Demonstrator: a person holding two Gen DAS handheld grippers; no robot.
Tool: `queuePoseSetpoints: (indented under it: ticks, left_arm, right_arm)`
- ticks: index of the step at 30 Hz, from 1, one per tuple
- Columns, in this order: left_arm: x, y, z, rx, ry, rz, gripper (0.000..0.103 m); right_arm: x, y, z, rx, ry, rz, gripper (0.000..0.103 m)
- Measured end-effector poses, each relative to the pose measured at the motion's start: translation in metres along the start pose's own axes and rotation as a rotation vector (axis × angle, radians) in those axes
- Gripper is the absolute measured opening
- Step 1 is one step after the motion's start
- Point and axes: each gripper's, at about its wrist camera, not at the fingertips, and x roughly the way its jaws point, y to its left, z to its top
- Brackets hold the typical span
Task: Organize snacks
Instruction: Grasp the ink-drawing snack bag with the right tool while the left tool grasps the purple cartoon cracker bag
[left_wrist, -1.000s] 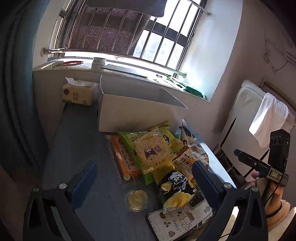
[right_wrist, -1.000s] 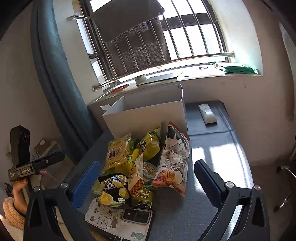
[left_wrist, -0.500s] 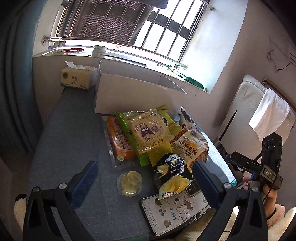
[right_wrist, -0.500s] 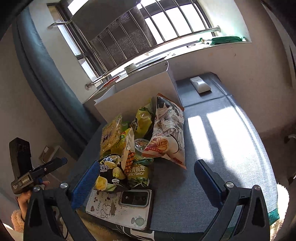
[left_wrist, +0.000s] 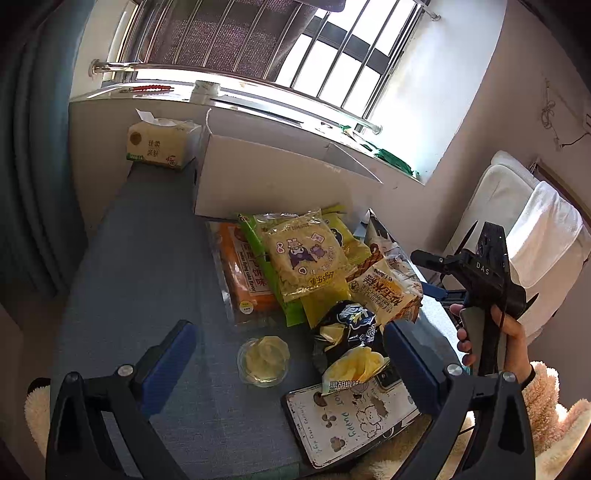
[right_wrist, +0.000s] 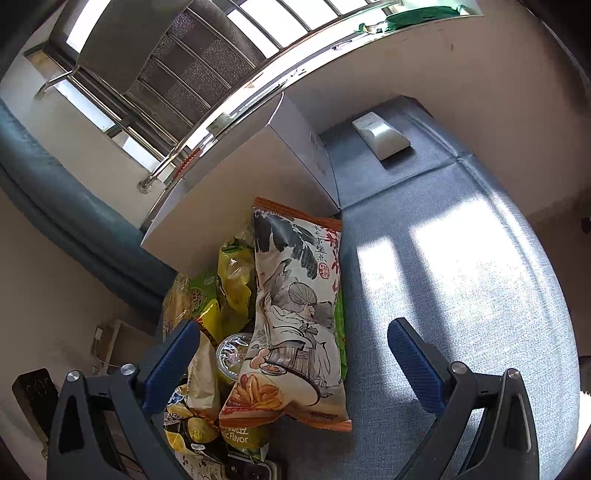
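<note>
Tools (left_wrist: 288, 354) above grey-blue table (left_wrist: 140, 266)

Tissue pack (left_wrist: 160, 144) by the window, white remote (right_wrist: 380, 134), white towel (left_wrist: 546, 236) on chair

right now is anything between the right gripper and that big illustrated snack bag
Nothing visible. The right gripper is open with the big illustrated snack bag already lying between its fingers; the small clear cup sits beside the bag.

- Snack bags (left_wrist: 306, 258) lie heaped flat just in front of the white cardboard box (left_wrist: 266, 181).
- Tall illustrated bag (right_wrist: 295, 317) leans against the heap's right side.
- Clear pudding cup (left_wrist: 263, 360) sits upright nearest the viewer, away from the box.
</note>
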Motion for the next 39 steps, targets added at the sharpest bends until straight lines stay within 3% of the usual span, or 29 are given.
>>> queuePoseSetpoints:
  ticks: [5, 8, 10, 11, 13, 22, 29, 34, 35, 37, 39]
  left_arm:
    - [-0.004, 0.013, -0.003, -0.035, -0.001, 0.008, 0.103]
    - [-0.003, 0.018, -0.003, -0.050, 0.000, 0.013, 0.103]
    - [-0.002, 0.019, -0.003, -0.058, 0.003, 0.008, 0.103]
    - [0.000, 0.018, -0.003, -0.057, 0.006, 0.006, 0.103]
    - [0.003, 0.016, -0.002, -0.051, 0.013, 0.002, 0.103]
    - [0.040, -0.004, 0.028, -0.032, 0.073, 0.011, 0.103]
    - [0.101, -0.030, 0.070, -0.045, 0.141, 0.088, 0.103]
    - [0.144, -0.031, 0.074, -0.111, 0.194, 0.148, 0.102]
    - [0.147, -0.031, 0.072, -0.113, 0.192, 0.149, 0.100]
    - [0.146, -0.028, 0.070, -0.115, 0.178, 0.147, 0.078]
    - [0.139, -0.021, 0.067, -0.114, 0.160, 0.115, 0.076]
  right_arm:
    - [0.032, 0.003, 0.011, -0.041, 0.094, -0.052, 0.103]
    - [0.039, 0.008, 0.013, -0.067, 0.099, -0.081, 0.103]
    - [0.045, 0.010, 0.011, -0.085, 0.125, -0.110, 0.083]
    - [0.047, 0.013, 0.010, -0.102, 0.139, -0.124, 0.048]
    - [0.042, 0.021, 0.008, -0.152, 0.110, -0.177, 0.044]
    - [-0.008, 0.052, -0.008, -0.264, -0.002, -0.254, 0.042]
    - [-0.051, 0.071, -0.042, -0.331, -0.068, -0.278, 0.042]
    - [-0.061, 0.070, -0.057, -0.330, -0.062, -0.258, 0.043]
    - [-0.062, 0.069, -0.058, -0.332, -0.058, -0.260, 0.043]
    - [-0.063, 0.067, -0.058, -0.334, -0.060, -0.268, 0.043]
    - [-0.064, 0.066, -0.057, -0.327, -0.061, -0.259, 0.043]
